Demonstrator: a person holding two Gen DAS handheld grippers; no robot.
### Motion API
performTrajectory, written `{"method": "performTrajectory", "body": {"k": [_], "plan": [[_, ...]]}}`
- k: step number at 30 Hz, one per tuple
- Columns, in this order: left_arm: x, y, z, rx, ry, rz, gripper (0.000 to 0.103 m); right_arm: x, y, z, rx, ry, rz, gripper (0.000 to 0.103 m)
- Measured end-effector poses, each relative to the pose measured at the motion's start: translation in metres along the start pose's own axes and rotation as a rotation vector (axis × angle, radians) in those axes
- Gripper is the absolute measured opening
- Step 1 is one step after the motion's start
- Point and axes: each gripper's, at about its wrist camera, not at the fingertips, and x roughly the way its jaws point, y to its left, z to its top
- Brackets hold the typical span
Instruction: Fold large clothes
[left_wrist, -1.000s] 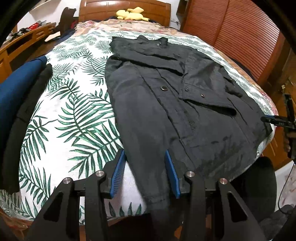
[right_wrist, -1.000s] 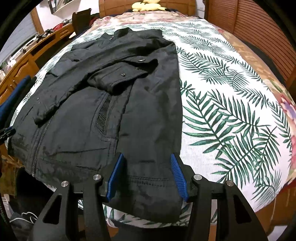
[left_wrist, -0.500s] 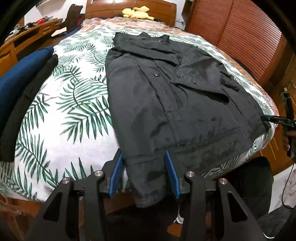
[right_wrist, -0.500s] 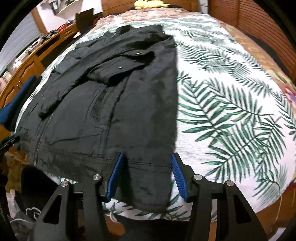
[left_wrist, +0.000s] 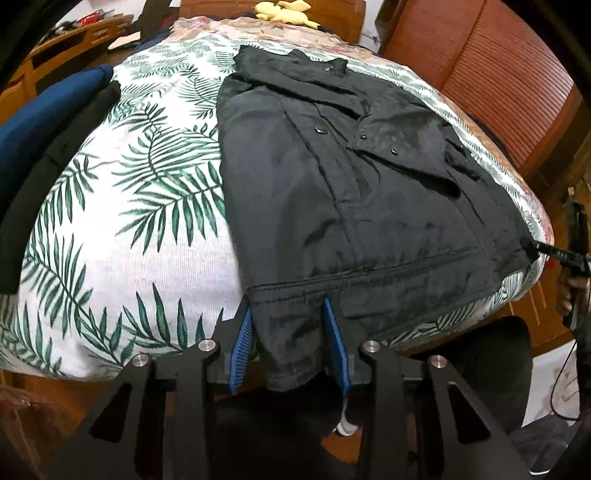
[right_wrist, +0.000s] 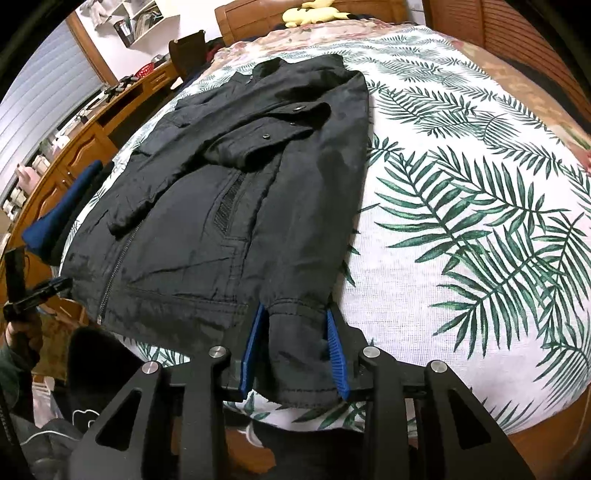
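A large black jacket (left_wrist: 351, 192) lies flat on the leaf-print bed (left_wrist: 122, 229), collar far, hem hanging over the near edge; one sleeve is folded across its chest. It also shows in the right wrist view (right_wrist: 258, 192). My left gripper (left_wrist: 290, 314) is open, its blue pads on either side of the hem's left corner. My right gripper (right_wrist: 295, 317) is open, its pads on either side of the hem's right corner. Each gripper shows from the side in the other's view: the right one (left_wrist: 554, 253), the left one (right_wrist: 44, 290).
A blue and a black folded garment (left_wrist: 48, 122) lie at the bed's left edge. A yellow plush toy (left_wrist: 284, 11) sits by the wooden headboard. A wooden dresser (right_wrist: 85, 147) runs along the left, wooden wardrobe doors (left_wrist: 498, 62) on the right.
Both grippers have drawn back toward the bed's foot and now straddle the hem corners. The jaws have narrowed a little. The jacket's hem now hangs over the edge.
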Motion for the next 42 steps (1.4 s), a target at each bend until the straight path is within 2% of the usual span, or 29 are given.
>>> {"method": "performTrajectory", "body": {"k": [2,4,5,7,12,19,27,33,38,42], "plan": [[-0.001,-0.003,0.001,0.008,-0.004,0.001,0.027,-0.003,0.004,0.000,-0.006,-0.002,-0.007,0.033],[-0.008,-0.006,0.005,0.012,-0.032,0.007,0.005,-0.005,0.011,0.003,-0.018,-0.021,0.009,0.018],[-0.013,-0.007,0.008,0.011,-0.049,0.002,0.004,-0.008,0.014,0.004,-0.024,-0.036,0.014,0.016],[-0.029,-0.010,0.017,0.007,-0.102,-0.006,0.003,-0.016,0.021,0.010,-0.034,-0.073,0.016,0.013],[-0.087,-0.033,0.048,0.064,-0.262,-0.023,0.003,-0.061,0.039,0.035,-0.053,-0.230,0.050,0.011],[-0.151,-0.053,0.074,0.111,-0.415,-0.007,0.003,-0.128,0.068,0.053,-0.113,-0.370,0.055,0.011],[-0.225,-0.060,0.066,0.121,-0.556,-0.023,0.003,-0.222,0.088,0.016,-0.192,-0.512,0.071,0.010],[-0.277,-0.070,0.047,0.139,-0.651,-0.028,0.003,-0.281,0.089,-0.032,-0.224,-0.609,0.083,0.010],[-0.287,-0.073,0.038,0.149,-0.677,-0.014,0.003,-0.299,0.082,-0.073,-0.248,-0.652,0.099,0.010],[-0.251,-0.062,0.047,0.132,-0.595,-0.005,0.003,-0.259,0.075,-0.077,-0.255,-0.566,0.064,0.010]]}}
